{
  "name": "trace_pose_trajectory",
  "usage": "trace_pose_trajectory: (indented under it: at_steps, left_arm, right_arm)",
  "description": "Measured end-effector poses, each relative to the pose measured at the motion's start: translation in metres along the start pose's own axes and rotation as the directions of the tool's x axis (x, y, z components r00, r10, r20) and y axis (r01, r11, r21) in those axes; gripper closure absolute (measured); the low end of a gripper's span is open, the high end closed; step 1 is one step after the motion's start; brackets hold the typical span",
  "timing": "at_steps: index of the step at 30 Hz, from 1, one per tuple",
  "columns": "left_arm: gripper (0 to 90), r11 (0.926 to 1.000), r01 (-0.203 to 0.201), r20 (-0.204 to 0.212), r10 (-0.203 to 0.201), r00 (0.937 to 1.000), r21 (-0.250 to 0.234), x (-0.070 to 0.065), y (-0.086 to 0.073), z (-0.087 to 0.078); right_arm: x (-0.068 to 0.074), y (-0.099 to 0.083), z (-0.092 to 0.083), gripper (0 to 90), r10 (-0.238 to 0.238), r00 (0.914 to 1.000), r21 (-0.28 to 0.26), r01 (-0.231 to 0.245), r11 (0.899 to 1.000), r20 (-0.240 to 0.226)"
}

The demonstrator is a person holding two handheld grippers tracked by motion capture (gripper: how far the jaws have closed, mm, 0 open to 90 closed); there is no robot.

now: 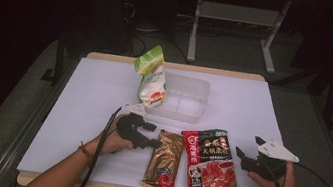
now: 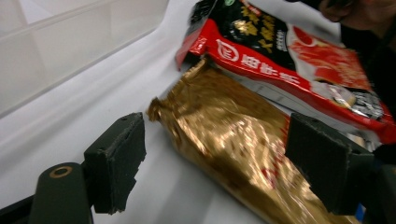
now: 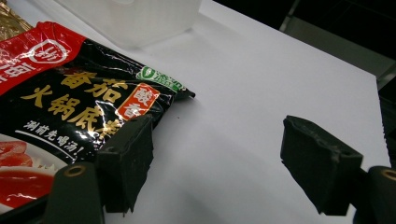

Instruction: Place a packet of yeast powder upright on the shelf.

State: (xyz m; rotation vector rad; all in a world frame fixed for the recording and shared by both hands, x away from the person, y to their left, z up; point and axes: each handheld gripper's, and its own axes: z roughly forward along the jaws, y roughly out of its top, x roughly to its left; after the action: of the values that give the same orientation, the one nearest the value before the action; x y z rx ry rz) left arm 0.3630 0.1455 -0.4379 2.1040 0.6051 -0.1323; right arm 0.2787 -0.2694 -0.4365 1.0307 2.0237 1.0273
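Two packets lie side by side at the near edge of the white table [image 1: 94,92], and the gold packet [image 1: 164,161] is the one in hand: the left gripper [image 1: 154,143] is at its upper left corner with jaws spread wide and nothing pinched. In the left gripper view the gold packet [image 2: 233,144] sits between the two black pads, its crimped top end near the left pad, its body running toward the right pad, neither pad pressing on it. A good grasp would likely come from lowering until both pads straddle the crimped end, then closing on that flat seal rather than the puffy body, keeping clear of the red packet [image 1: 210,162] that touches its right side. The right gripper [image 1: 245,155], also spread and empty, rests just right of the red packet. Farther back stands the clear tub [image 1: 189,99], with a green-and-white pouch [image 1: 151,76] leaning upright at its left wall.
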Motion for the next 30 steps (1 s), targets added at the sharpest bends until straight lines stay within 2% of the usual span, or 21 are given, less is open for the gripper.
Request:
trace_pose_trajectory:
  at_steps: [4,9,11,14,17,21,22,23,24,25,26,30]
  left_arm:
    - [17.3,0.9996,0.014,-0.025,-0.013,0.9996,0.024,0.006,0.006,0.013]
    - [16.9,0.9983,-0.012,-0.04,0.014,0.9991,0.057,0.009,0.012,0.029]
    - [14.1,0.9981,0.006,-0.041,-0.003,0.9991,0.062,0.013,0.013,0.034]
    - [13.4,0.9984,0.024,-0.031,-0.022,0.9993,0.05,0.017,0.013,0.038]
    - [13.8,0.998,0.001,-0.026,0.001,0.9997,0.063,0.016,0.013,0.038]
    - [14.8,0.9961,-0.031,0.015,0.029,0.9995,0.083,0.007,0.012,0.041]
    - [17.5,0.9958,-0.034,0.045,0.03,0.9985,0.085,0.005,0.013,0.042]
    - [24.2,0.9955,-0.033,0.069,0.027,0.9972,0.089,0.003,0.013,0.043]
    - [25.2,0.995,-0.036,0.064,0.03,0.9975,0.093,0.001,0.013,0.045]
    - [27.9,0.9945,-0.042,0.088,0.033,0.9956,0.096,0.0,0.014,0.045]
    - [35.7,0.994,-0.043,0.092,0.034,0.9952,0.1,-0.001,0.015,0.046]
    - [42.8,0.9949,-0.018,0.094,0.009,0.9955,0.099,0.001,0.017,0.046]
  right_arm:
    - [0.0,-0.001,0.0,24.9,-0.004,1.0,0.005,0.004,1.0,-0.003]
    - [0.0,-0.001,0.0,24.8,-0.002,1.0,0.01,0.002,1.0,-0.007]
    - [0.001,-0.001,0.001,24.8,-0.004,0.9999,0.015,0.004,1.0,-0.01]
    - [0.002,-0.002,0.002,24.8,-0.008,0.9999,0.016,0.008,1.0,-0.015]
    - [0.002,-0.002,0.002,24.8,-0.008,0.9998,0.016,0.008,1.0,-0.018]
    - [0.001,-0.002,0.002,24.8,-0.011,0.9998,0.018,0.011,1.0,-0.017]
    - [0.001,-0.002,0.002,24.8,-0.012,0.9998,0.018,0.013,1.0,-0.017]
    - [0.001,-0.002,0.002,24.8,-0.013,0.9998,0.018,0.013,1.0,-0.017]
    - [0.001,-0.002,0.002,24.8,-0.013,0.9998,0.02,0.014,1.0,-0.017]
    - [0.001,-0.001,0.002,24.7,-0.01,0.9998,0.022,0.011,1.0,-0.017]
    - [0.002,-0.001,0.002,24.7,-0.012,0.9998,0.023,0.012,1.0,-0.017]
    - [0.001,-0.001,0.003,24.6,-0.02,0.9996,0.026,0.021,0.999,-0.021]
